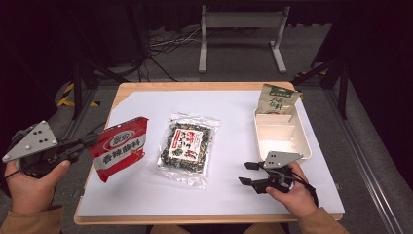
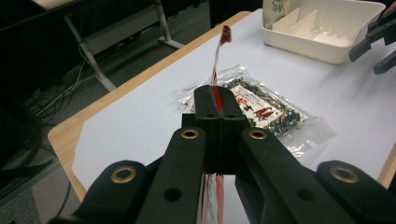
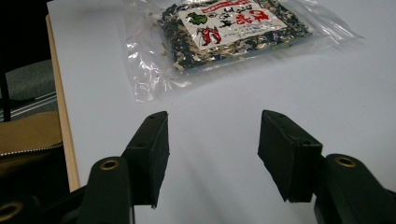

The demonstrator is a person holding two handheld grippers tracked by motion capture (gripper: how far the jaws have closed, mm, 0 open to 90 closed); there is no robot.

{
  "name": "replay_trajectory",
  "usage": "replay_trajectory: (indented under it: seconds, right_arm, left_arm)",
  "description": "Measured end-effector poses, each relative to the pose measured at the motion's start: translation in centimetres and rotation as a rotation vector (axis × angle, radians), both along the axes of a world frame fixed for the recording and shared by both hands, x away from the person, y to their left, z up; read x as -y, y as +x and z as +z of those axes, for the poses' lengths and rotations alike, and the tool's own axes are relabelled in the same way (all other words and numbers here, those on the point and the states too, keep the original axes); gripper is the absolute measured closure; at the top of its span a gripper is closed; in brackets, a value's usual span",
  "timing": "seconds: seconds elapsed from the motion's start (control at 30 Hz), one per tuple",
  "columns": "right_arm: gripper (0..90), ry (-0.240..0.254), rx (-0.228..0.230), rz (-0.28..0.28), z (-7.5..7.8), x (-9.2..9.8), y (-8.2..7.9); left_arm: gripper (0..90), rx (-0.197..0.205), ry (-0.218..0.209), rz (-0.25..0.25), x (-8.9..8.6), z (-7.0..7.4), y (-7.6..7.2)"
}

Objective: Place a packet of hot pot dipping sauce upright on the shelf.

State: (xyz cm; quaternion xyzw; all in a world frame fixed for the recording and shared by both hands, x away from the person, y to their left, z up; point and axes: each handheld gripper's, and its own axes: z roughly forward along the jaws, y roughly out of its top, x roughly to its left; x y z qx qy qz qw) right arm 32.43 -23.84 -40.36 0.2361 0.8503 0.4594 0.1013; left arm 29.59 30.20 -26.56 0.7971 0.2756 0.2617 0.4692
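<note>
- 3 packets: red packet (image 1: 118,147) clamped in left gripper (image 1: 84,143) jaws; clear packet (image 1: 187,145) mid-tabletop (image 1: 229,195); green packet (image 1: 276,100) in far-right tray (image 1: 303,139).
- 1 tray.
- Right gripper (image 1: 248,173): jaws open, empty.

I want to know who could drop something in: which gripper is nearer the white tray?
Right. The right gripper sits open just below the white tray, near its front edge; the left gripper is far across the table, shut on the red packet.
</note>
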Motion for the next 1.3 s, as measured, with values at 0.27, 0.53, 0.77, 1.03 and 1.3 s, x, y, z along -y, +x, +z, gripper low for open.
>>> replay_trajectory:
  seconds: [0.27,0.53,0.77,1.03,1.3]
  right_arm:
    - [43.2,0.004,0.007,0.003,0.1,0.0,-0.2]
    - [43.2,0.025,0.027,-0.003,0.4,0.0,-0.5]
    - [40.8,0.081,0.037,0.024,0.9,0.1,-0.7]
    - [40.9,0.12,0.05,0.036,1.7,0.0,-0.7]
    - [40.9,0.141,0.059,0.048,2.2,-0.3,-0.8]
  left_arm:
    - [90.0,0.026,-0.026,-0.062,2.1,0.9,0.2]
    - [90.0,0.042,-0.036,-0.151,6.0,1.6,0.5]
    - [90.0,0.055,-0.043,-0.226,8.9,2.0,1.1]
    - [90.0,0.05,-0.076,-0.32,12.1,1.7,1.7]
    - [90.0,0.057,-0.149,-0.422,15.6,0.4,1.2]
